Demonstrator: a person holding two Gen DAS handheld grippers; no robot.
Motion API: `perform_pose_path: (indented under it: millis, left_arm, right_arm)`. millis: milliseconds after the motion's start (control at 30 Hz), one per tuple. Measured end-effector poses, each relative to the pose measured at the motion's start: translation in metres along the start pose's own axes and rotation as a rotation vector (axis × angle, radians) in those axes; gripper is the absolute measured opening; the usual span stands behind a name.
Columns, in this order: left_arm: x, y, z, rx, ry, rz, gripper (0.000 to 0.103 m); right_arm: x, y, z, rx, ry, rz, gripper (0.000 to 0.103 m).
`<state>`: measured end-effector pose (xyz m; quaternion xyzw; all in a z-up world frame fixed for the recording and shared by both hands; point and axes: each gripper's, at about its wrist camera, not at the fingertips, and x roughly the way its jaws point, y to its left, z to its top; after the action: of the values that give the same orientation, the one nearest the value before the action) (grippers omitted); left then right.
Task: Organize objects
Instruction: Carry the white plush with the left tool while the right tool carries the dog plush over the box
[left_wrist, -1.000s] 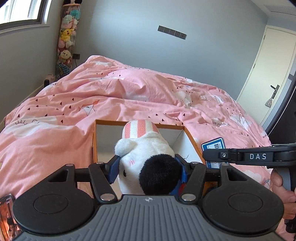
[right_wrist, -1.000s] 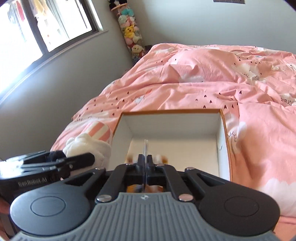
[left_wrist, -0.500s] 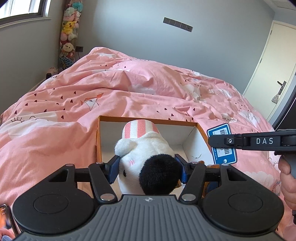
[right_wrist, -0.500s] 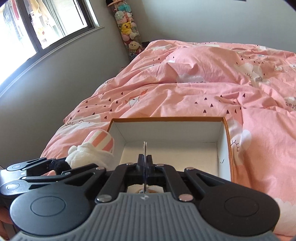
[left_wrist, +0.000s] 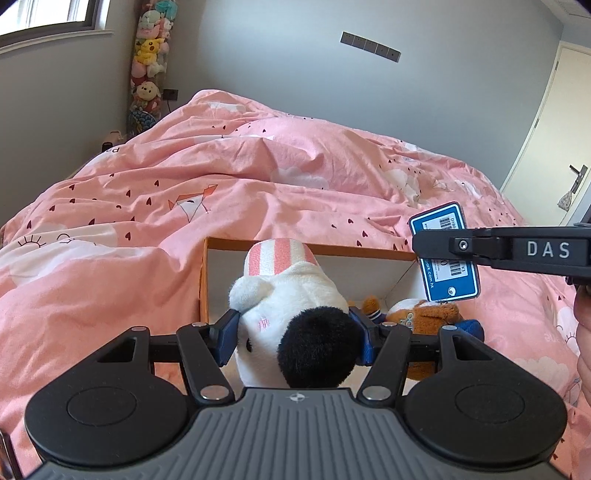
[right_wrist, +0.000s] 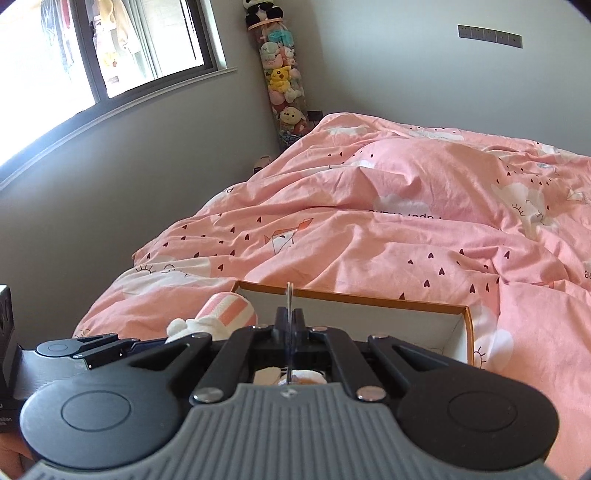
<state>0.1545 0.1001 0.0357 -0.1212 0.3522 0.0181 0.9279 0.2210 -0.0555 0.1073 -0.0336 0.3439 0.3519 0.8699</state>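
A white plush toy (left_wrist: 291, 295) with a black fuzzy patch and a pink-and-white striped cap is clamped between the left gripper's (left_wrist: 295, 332) blue pads, above the near left part of an open orange-rimmed white box (left_wrist: 258, 246). Inside the box, to the gripper's right, lies an orange-and-white plush (left_wrist: 424, 314). The right gripper (left_wrist: 421, 243) pinches a thin blue barcode card (left_wrist: 448, 254) edge-on above the box.

At three o'clock in the left wrist view we read "DAS" in white on the right gripper (left_wrist: 443, 245); the blue card (left_wrist: 445, 254) it pinches carries barcodes and a partly hidden "pak.com.hk"; its finer print stays illegible
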Motion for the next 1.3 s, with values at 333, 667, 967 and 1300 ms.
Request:
perform_pose_path:
  millis: [333, 667, 967, 1300]
  left_arm:
    - [0.039, 0.004, -0.027, 0.069, 0.129, 0.053, 0.069]
    - [0.044, -0.004, -0.035, 0.166, 0.172, 0.053, 0.07]
    - [0.047, -0.012, -0.041, 0.214, 0.21, 0.074, 0.07]
    - [0.049, -0.012, -0.04, 0.238, 0.229, 0.067, 0.07]
  right_arm:
    - [0.077, -0.022, -0.047, 0.077, 0.204, -0.022, 0.0]
    - [0.093, -0.042, -0.069, 0.051, 0.372, -0.062, 0.009]
    - [0.105, -0.031, -0.065, -0.256, 0.578, 0.071, 0.041]
    - [0.138, -0.041, -0.068, -0.363, 0.824, 0.131, 0.043]
